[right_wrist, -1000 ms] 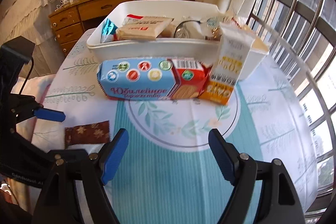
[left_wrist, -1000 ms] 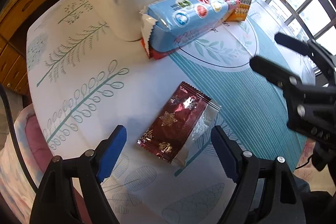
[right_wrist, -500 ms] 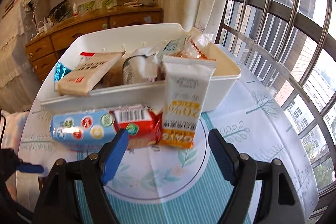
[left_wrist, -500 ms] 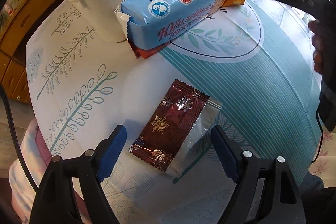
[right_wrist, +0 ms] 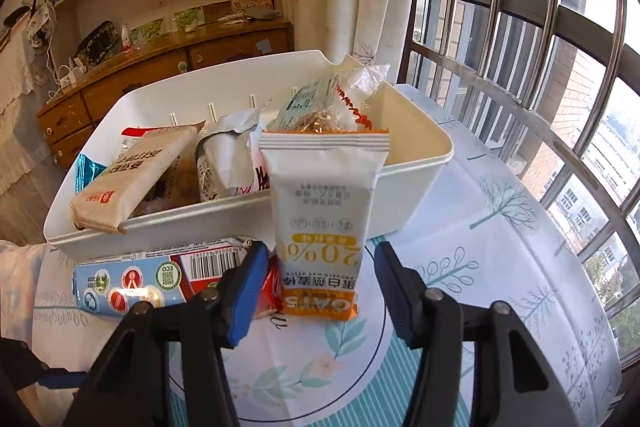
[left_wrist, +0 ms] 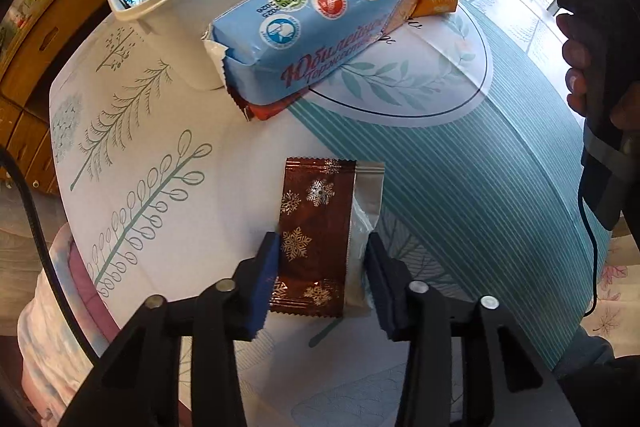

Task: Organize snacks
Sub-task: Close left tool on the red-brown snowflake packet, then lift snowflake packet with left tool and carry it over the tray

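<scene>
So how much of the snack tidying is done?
Partly. The white bin already holds several packets. Three snacks remain on the table: the brown packet between the open left gripper, the oat bar between the open right gripper, and the blue biscuit pack. Neither is gripped yet.

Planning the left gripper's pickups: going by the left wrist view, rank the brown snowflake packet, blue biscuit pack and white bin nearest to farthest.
1. Brown snowflake packet, between the left gripper fingers.
2. Blue biscuit pack, ahead, mid-table.
3. White bin, behind it, upper left.
</scene>
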`<control>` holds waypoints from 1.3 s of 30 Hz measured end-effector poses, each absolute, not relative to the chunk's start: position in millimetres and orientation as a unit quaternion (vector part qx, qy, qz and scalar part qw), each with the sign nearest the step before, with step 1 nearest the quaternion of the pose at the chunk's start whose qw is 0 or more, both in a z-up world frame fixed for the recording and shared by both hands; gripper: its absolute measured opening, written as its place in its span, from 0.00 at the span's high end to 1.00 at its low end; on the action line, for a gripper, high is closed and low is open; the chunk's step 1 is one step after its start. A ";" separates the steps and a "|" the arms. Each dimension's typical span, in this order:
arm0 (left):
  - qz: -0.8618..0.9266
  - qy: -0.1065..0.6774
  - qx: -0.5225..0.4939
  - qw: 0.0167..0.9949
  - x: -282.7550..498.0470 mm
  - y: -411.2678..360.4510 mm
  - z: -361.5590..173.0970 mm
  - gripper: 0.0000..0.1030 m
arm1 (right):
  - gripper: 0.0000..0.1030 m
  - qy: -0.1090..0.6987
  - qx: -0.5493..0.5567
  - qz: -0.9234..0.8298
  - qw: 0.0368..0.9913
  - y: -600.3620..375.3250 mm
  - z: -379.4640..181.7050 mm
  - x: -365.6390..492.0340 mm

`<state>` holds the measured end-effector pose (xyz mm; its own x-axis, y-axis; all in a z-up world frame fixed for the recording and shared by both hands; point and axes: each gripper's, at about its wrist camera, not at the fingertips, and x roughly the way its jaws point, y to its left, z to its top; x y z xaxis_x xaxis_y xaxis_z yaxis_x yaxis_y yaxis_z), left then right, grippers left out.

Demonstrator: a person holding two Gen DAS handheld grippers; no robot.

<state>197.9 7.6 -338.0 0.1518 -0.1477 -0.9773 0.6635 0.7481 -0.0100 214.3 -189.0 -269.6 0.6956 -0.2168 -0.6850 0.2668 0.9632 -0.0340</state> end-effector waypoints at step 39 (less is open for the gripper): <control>-0.224 0.569 0.070 0.788 211.3 -1.0 -158.3 0.66 | 0.61 0.364 0.059 -0.029 0.929 -214.2 -152.8 202.2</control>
